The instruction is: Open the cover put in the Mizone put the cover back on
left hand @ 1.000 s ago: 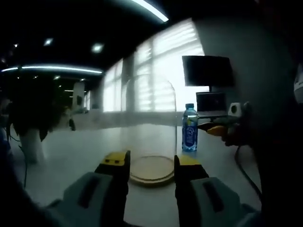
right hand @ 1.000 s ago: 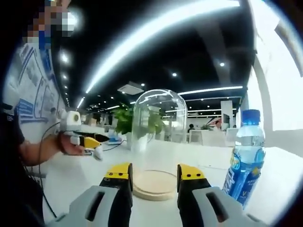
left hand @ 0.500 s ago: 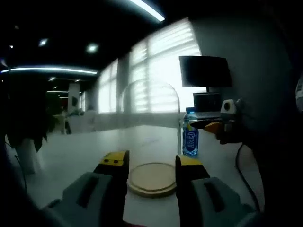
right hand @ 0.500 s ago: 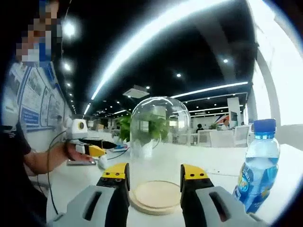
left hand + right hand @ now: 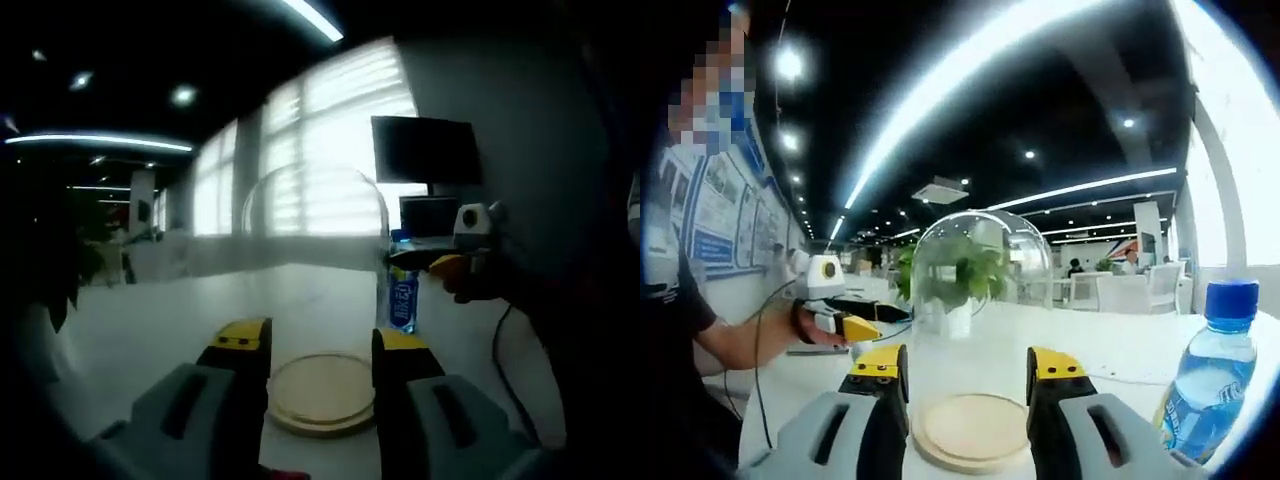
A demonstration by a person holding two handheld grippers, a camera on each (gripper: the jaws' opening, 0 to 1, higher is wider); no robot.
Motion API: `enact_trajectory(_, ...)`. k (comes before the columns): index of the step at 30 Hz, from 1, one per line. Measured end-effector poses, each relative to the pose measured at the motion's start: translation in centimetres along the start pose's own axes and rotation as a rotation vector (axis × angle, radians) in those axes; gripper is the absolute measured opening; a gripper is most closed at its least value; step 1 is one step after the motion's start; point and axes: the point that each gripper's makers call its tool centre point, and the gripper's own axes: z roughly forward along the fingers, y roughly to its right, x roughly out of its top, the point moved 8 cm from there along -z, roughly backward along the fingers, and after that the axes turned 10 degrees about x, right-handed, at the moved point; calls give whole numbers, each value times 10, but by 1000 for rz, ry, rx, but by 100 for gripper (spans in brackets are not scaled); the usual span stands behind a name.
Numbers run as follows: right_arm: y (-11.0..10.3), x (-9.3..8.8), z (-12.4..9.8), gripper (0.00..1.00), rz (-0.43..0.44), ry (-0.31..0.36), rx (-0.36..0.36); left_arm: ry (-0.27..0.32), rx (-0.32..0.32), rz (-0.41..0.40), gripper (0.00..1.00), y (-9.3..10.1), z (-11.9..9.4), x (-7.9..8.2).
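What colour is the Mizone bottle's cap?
Blue. The cap tops the Mizone bottle, clearest in the right gripper view.

dark monitor point(image 5: 425, 150), potted plant point(image 5: 962, 275), white table point(image 5: 1120, 352)

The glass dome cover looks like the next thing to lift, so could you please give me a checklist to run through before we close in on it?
1. Glass dome cover seated on its wooden base: ok, upright and in place.
2. Right gripper open and lined up: ok, its jaws stand either side of the cover, apart.
3. Left gripper open and lined up: ok, jaws flank the cover from the opposite side.
4. Jaws touching the glass: cannot tell.
5. Mizone bottle upright and capped, beside the cover: ok.
6. White table around the base free of clutter: ok.
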Motion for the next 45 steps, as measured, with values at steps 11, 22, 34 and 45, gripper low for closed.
enact_trajectory(11, 17, -2, 12, 47, 53, 15, 21, -16, -56, -13, 33, -5, 18, -4)
enact_trajectory(22, 26, -2, 29, 46, 25, 5, 54, 3, -52, -30, 32, -10, 23, 0)
enact_trajectory(34, 37, 0, 37, 53, 43, -20, 115, -30, -85, -16, 31, -12, 30, 5)
enact_trajectory(45, 42, 4, 45, 60, -1, -92, 172, -64, -150, 34, 49, -17, 45, 7)
